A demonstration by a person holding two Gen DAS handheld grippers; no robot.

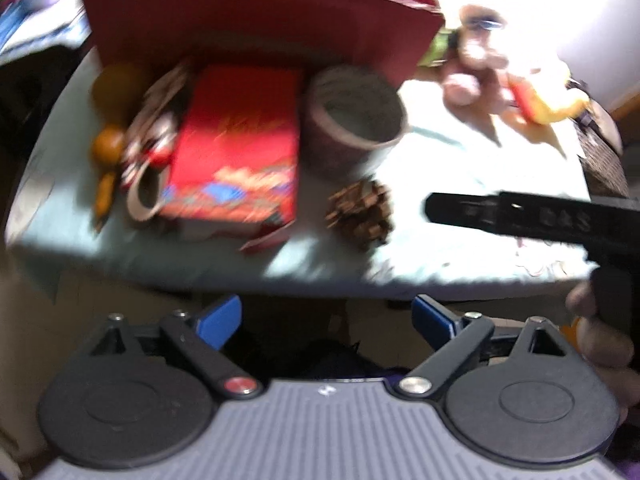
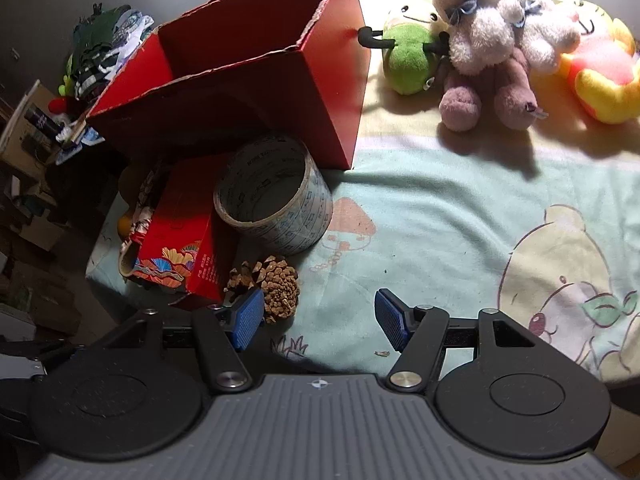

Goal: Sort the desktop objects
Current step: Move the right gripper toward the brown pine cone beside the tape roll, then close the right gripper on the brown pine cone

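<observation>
Pine cone just ahead of the right gripper, both grippers empty

On the blanket (image 2: 440, 216), near its front edge, the pine cone (image 2: 276, 284) lies beside the small red box (image 2: 180, 232), touching the right gripper's (image 2: 324, 318) left pad; the left gripper (image 1: 326, 318) hovers farther back. Both jaws stand wide apart, grasping nothing.

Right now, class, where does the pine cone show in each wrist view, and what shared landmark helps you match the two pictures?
Left wrist view: the pine cone sits a little right of centre, below the tape roll, blurred.
Right wrist view: it lies lower left of centre, just past the right gripper's left pad.
Shared landmark: the big red box stands behind the tape roll in both.
</observation>
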